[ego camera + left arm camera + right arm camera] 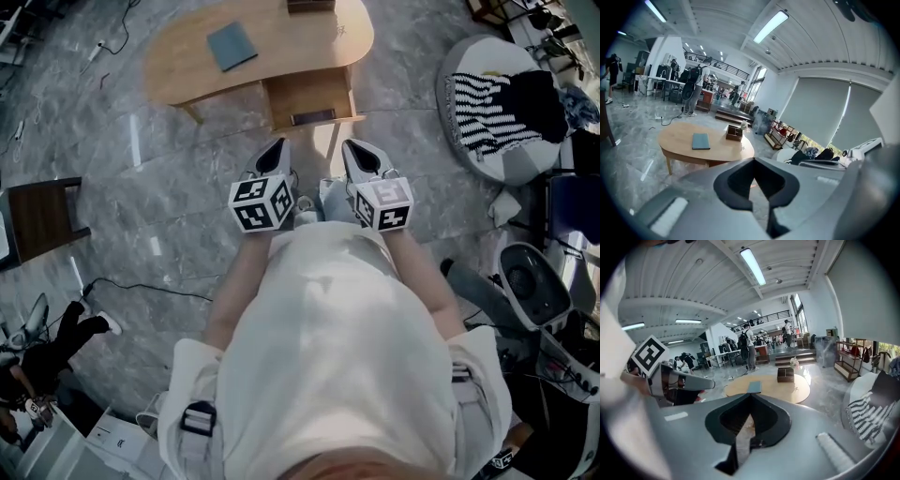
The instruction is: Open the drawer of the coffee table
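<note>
The oval wooden coffee table (272,42) stands at the top of the head view. Its drawer (309,97) is pulled out toward me, a dark handle on its front. A blue book (232,46) lies on the tabletop. Both grippers hover over the floor short of the drawer, close to the person's body. The left gripper (274,150) is shut with nothing between its jaws, and so is the right gripper (360,150). In the left gripper view the closed tips (753,159) point at the table (679,140). The right gripper view shows its tips (751,394) below the table (792,391).
A round cushion with striped and dark fabric (497,108) sits on the floor to the right. A dark wooden chair (42,216) is at the left. Cables (141,286) and equipment (534,281) lie around the person. A small brown box (734,132) stands on the table.
</note>
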